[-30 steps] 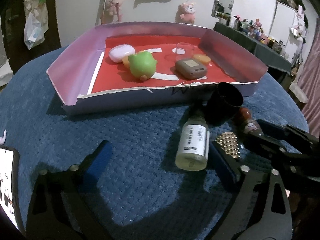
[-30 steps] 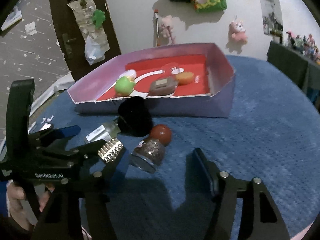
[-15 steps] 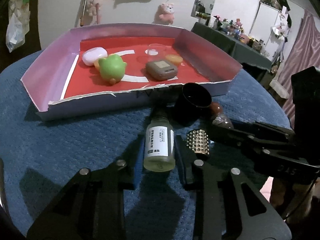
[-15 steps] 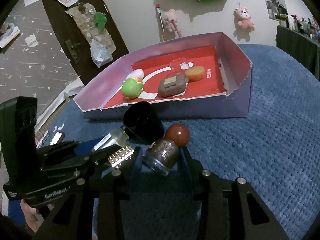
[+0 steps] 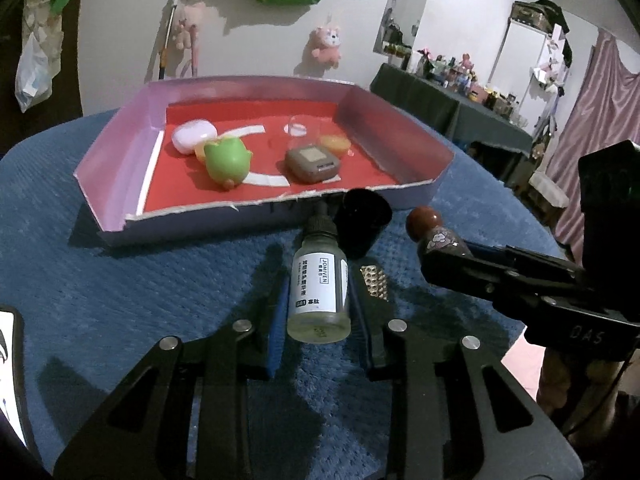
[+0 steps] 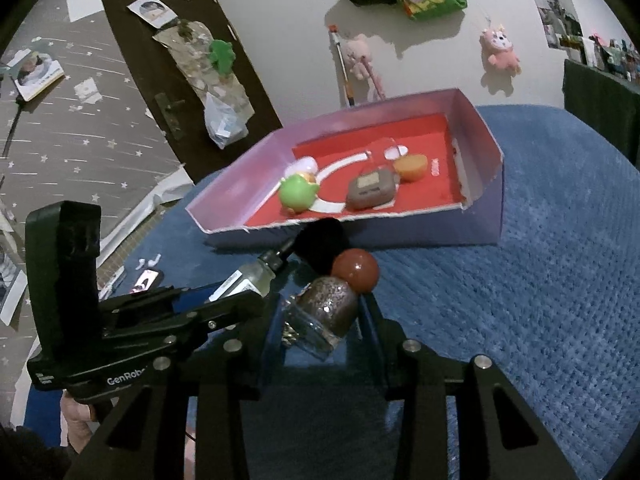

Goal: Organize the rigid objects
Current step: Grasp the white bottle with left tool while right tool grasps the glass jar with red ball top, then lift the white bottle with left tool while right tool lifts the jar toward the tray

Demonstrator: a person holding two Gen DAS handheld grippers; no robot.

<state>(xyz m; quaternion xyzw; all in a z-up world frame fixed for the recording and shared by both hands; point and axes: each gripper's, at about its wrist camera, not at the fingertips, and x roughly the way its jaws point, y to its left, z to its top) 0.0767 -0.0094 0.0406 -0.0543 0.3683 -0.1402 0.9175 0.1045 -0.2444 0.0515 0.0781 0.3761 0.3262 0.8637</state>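
Meanwhile, the labelled bottle (image 5: 320, 284) is being clamped by the left gripper (image 5: 318, 308), and the glitter bottle (image 6: 326, 312) by the right gripper (image 6: 320, 320). Both are being fronted by a black cup (image 5: 364, 220) lying before the box (image 5: 400, 132); a studded piece (image 5: 374, 280) is lying between.

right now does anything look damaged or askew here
The tray's near wall has a torn, ragged top edge. A studded silver piece lies loose on the blue cloth, beside the small bottle in the left hand-held gripper. Nothing looks spilled.
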